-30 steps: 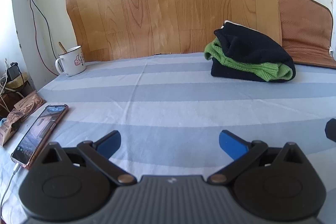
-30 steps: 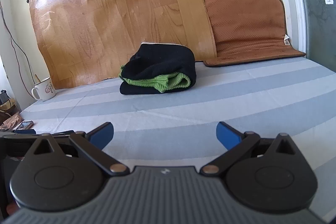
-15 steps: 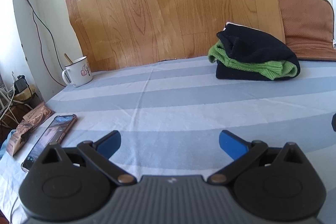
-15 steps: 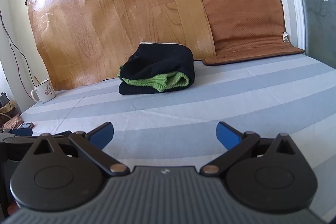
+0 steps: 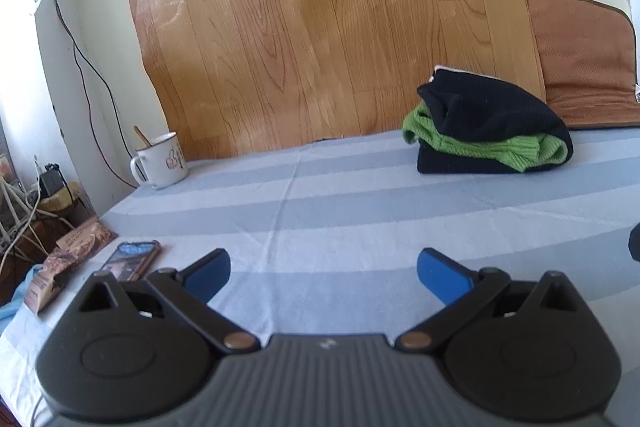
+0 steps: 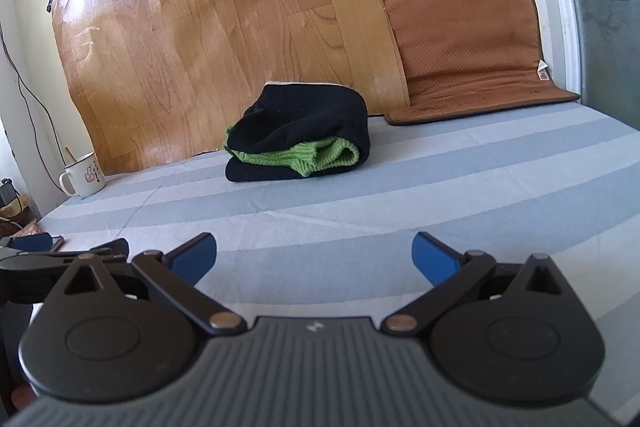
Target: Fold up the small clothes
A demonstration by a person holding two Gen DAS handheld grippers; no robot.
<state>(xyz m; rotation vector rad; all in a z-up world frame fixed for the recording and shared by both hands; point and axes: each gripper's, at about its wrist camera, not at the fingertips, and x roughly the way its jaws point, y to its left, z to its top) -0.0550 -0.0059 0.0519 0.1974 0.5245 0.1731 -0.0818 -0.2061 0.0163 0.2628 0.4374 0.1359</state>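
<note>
The left tongs (image 5: 323, 273) hide most of the phone (image 5: 132, 259).

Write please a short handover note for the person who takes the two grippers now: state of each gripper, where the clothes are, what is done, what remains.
Left gripper: open, holds nothing, low over the striped sheet.
Right gripper: open, holds nothing, also near the sheet.
Clothes: one black and green folded bundle lies on the sheet near the wooden board, apart from both grippers.
Done: this bundle looks folded.
Left: no unfolded garment is visible; check outside the views.
</note>
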